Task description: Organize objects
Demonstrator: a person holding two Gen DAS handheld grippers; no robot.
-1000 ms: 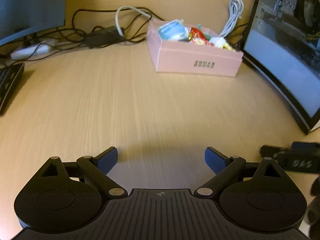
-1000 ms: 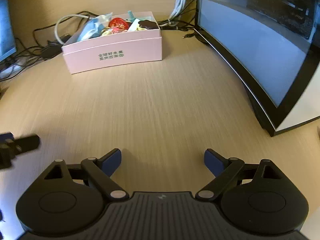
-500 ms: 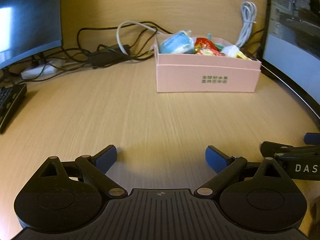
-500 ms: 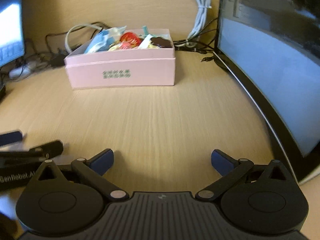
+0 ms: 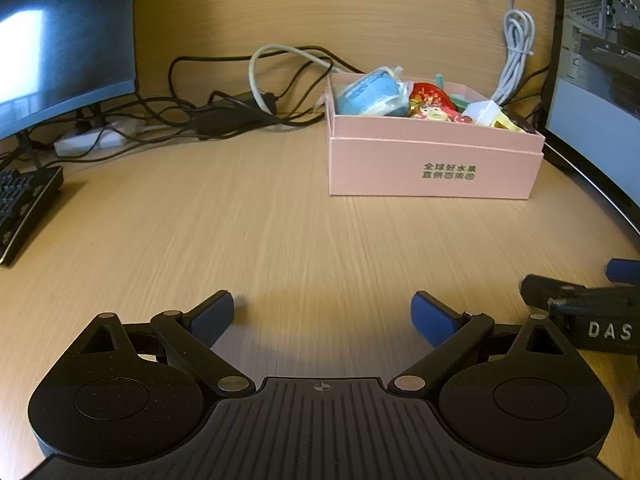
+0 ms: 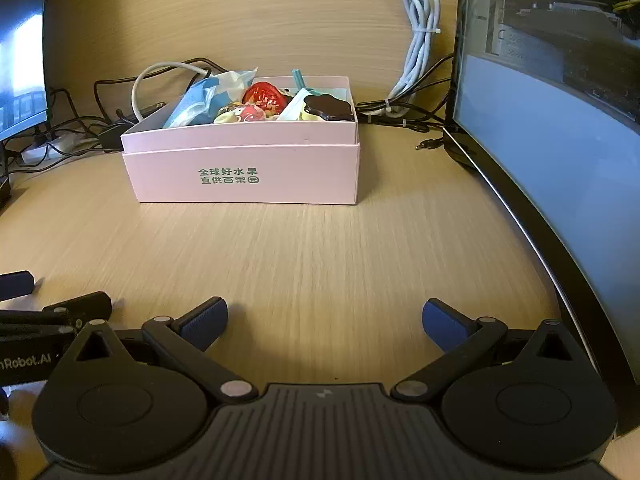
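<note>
A pink cardboard box (image 5: 434, 164) stands on the wooden desk, far right in the left wrist view and centre-left in the right wrist view (image 6: 248, 172). It holds several small items: a blue packet (image 6: 196, 102), a red wrapped piece (image 6: 264, 96), a dark flower-shaped lid (image 6: 328, 107). My left gripper (image 5: 322, 314) is open and empty, low over the desk well short of the box. My right gripper (image 6: 324, 320) is open and empty, also short of the box. Each gripper shows at the edge of the other's view.
A curved monitor (image 6: 560, 152) stands along the right. Another monitor (image 5: 60, 40) and a keyboard (image 5: 20, 208) are at the left. Black and white cables (image 5: 224, 108) and a power strip (image 5: 88, 142) lie behind the box against the wooden back wall.
Both grippers have tilted to a flatter, lower view facing the box, and the box now looks nearer. Both stay open and empty.
</note>
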